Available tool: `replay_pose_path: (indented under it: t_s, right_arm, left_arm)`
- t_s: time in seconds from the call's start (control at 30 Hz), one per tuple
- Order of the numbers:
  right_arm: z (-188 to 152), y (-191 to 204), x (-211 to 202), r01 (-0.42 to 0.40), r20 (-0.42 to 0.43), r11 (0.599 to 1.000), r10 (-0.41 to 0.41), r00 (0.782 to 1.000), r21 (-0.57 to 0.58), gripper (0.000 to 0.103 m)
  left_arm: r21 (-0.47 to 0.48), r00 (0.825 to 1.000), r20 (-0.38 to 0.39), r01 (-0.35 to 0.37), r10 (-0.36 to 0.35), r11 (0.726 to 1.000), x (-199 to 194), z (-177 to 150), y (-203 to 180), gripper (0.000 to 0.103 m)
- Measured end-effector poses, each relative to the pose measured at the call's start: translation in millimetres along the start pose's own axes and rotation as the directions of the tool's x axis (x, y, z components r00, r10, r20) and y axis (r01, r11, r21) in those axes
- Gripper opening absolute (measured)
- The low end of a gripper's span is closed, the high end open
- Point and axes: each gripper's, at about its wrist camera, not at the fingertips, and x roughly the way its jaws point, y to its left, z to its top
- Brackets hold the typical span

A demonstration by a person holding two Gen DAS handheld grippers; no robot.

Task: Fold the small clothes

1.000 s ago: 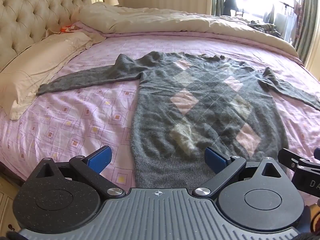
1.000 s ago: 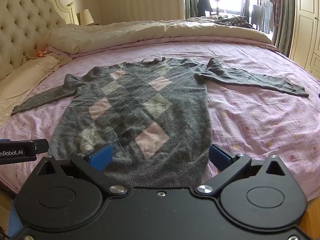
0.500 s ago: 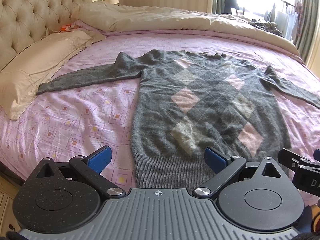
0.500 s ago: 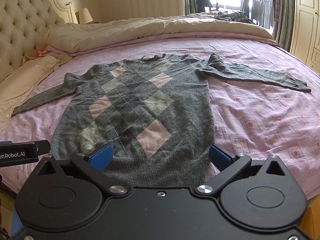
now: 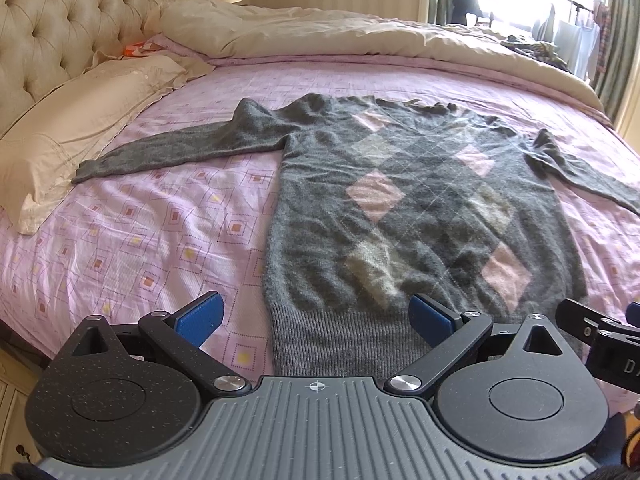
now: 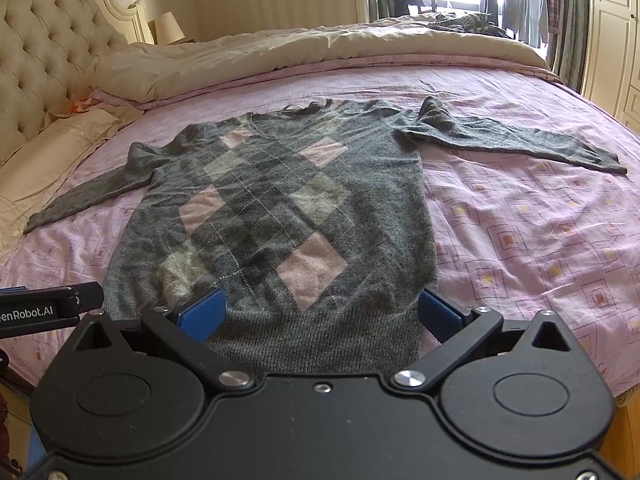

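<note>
Blue-padded left tongs (image 5: 316, 316) spread wide apart, nothing between them, hovering over the ribbed hem at the near-left corner of the sweater (image 5: 420, 208). Right tongs (image 6: 322, 312) also spread wide, empty, over the hem's near-right part; whether either pad touches the knit can't be told. Each pair shows at the edge of the other's view: right one at far right of the left view, left one at far left of the right view. Sweater is grey knit with pink and beige argyle diamonds, lying flat and face up on the bed (image 5: 160, 240), hem toward the tongs, neckline away, both sleeves stretched out sideways. Bed sheet is pink with small square print. Cream pillow (image 5: 80, 128) to the left, near the left sleeve cuff, by a tufted headboard (image 5: 80, 20). Beige duvet (image 5: 340, 36) bunched along the far side. Lamp (image 6: 168, 26) beyond the headboard; clothes hanging by the window (image 6: 524, 4).
</note>
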Motion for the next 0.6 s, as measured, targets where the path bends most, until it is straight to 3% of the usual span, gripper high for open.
replay_pose_path:
  t_s: [0.6]
  right_arm:
    - [0.5,1.9,1.0,-0.004,-0.004,1.000,0.004,1.000,0.003,0.102]
  left_arm:
    - [-0.003,1.000,-0.004,0.000,0.000,1.000,1.1,0.1,1.3,0.101]
